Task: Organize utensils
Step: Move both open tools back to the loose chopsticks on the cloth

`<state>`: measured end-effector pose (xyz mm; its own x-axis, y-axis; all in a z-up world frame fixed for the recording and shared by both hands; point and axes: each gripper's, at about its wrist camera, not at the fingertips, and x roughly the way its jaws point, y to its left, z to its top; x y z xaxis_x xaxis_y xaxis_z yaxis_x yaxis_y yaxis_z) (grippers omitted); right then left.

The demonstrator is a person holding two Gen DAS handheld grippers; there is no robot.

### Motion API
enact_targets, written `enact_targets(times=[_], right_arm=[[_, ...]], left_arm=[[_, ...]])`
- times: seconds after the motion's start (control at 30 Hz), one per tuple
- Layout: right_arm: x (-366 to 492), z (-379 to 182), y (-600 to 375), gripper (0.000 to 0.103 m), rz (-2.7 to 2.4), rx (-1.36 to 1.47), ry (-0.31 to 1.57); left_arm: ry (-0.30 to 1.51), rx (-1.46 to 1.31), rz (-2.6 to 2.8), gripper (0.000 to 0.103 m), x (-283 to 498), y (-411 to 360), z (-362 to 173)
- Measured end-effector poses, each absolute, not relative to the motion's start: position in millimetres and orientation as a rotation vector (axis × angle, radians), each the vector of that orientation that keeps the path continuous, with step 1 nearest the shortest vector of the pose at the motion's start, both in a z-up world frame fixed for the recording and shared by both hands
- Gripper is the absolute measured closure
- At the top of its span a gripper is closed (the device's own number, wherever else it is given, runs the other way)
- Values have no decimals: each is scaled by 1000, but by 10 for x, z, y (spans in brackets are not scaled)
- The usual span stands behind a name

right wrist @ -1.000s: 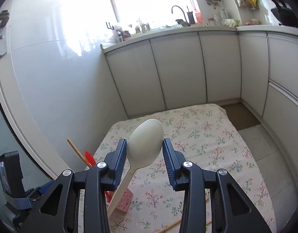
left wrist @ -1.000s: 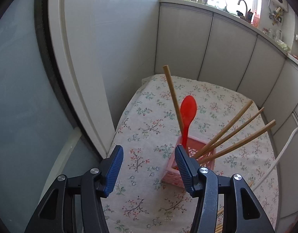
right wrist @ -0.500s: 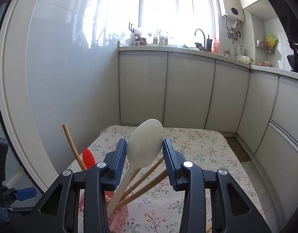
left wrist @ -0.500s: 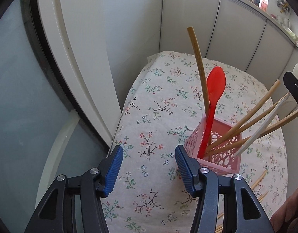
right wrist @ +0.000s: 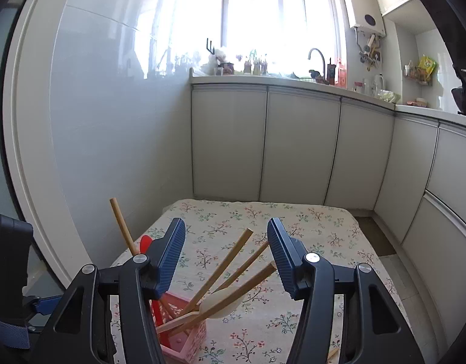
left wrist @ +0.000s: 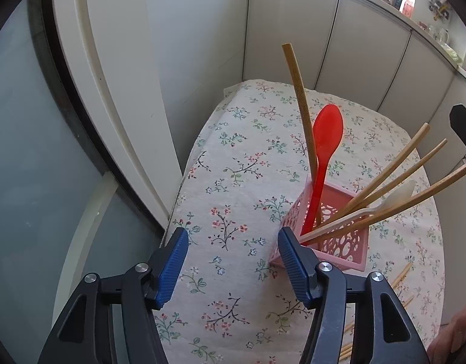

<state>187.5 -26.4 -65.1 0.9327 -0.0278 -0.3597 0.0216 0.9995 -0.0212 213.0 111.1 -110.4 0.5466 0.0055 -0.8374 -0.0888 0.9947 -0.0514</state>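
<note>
The floral tabletop (left wrist: 239, 182) carries the pink basket (left wrist: 339, 242); the white spoon (right wrist: 223, 301) leans inside among chopsticks (left wrist: 393, 166). Right gripper (right wrist: 223, 253) fingers are opening, empty; left gripper (left wrist: 233, 261) likewise. The loaded basket might tip if bumped.

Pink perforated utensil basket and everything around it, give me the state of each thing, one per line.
Pink perforated utensil basket: upright on the floral tablecloth, holding utensils.
Red plastic spoon: standing in the basket, bowl up.
White plastic spoon: leaning in the basket, released.
Bamboo chopsticks in the basket: leaning out to one side.
Loose chopsticks: lying on the cloth.
Left gripper: opening, nothing between its pads.
Right gripper: opening, empty.
</note>
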Motion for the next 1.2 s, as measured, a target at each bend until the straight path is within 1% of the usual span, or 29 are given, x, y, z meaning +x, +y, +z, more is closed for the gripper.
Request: enact_targets(times=[0.13,0.37,0.5,0.7,1.2], right_arm=[[1734,-542,-410,42,-15,0,403],[1395,-502,-859,33,-11,83,525],[1290,-545,-1169,31,-30,121,597],[1178,-793,-1627,27,-37,199,741],[1172,-1622,-2273,27,-139,309,1160]], left_arm=[[987,-98,32,38,2069,1110,-1070],[994,-74,-11,32,1959,989,-1056],[1013,-36,-33,28,1893,850,-1094],[1046,15,-90,22,1801,661,-1164],[1190,137,-299,21,1581,-19,-1489]])
